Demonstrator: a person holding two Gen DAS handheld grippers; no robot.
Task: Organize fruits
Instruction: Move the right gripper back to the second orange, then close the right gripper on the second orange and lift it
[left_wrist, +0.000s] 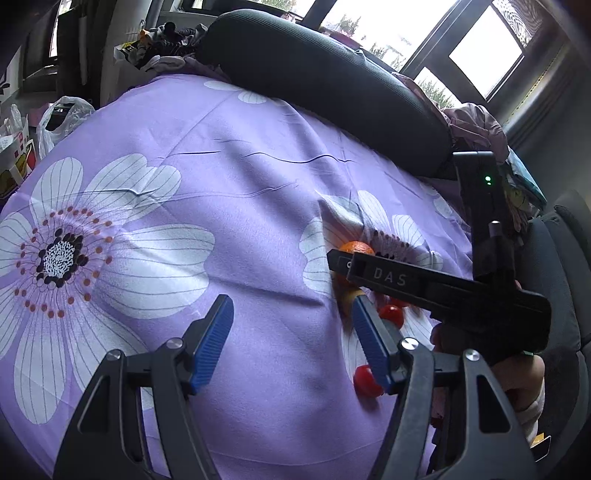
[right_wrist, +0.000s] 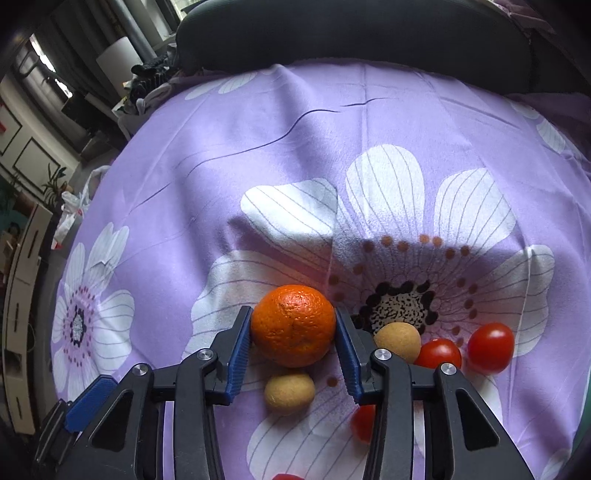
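In the right wrist view my right gripper (right_wrist: 293, 328) is shut on an orange (right_wrist: 293, 325), with both blue pads touching its sides on the purple floral cloth (right_wrist: 258, 147). Two tan round fruits (right_wrist: 289, 392) (right_wrist: 397, 341) lie just beside it. Red tomatoes (right_wrist: 490, 348) (right_wrist: 439, 353) lie to the right, and another (right_wrist: 364, 422) is half hidden behind the finger. In the left wrist view my left gripper (left_wrist: 291, 325) is open and empty above the cloth. The right gripper's body (left_wrist: 436, 284) covers most of the orange (left_wrist: 356, 247) there; tomatoes (left_wrist: 391, 314) (left_wrist: 365, 380) show beside my right finger.
A dark cushion (left_wrist: 314, 74) lies along the far edge of the cloth. Clothes and clutter (left_wrist: 162, 51) sit at the back left, plastic bags (left_wrist: 62, 118) at the left. A dark chair (left_wrist: 561, 277) stands at the right, shelves (right_wrist: 22, 295) at the far left.
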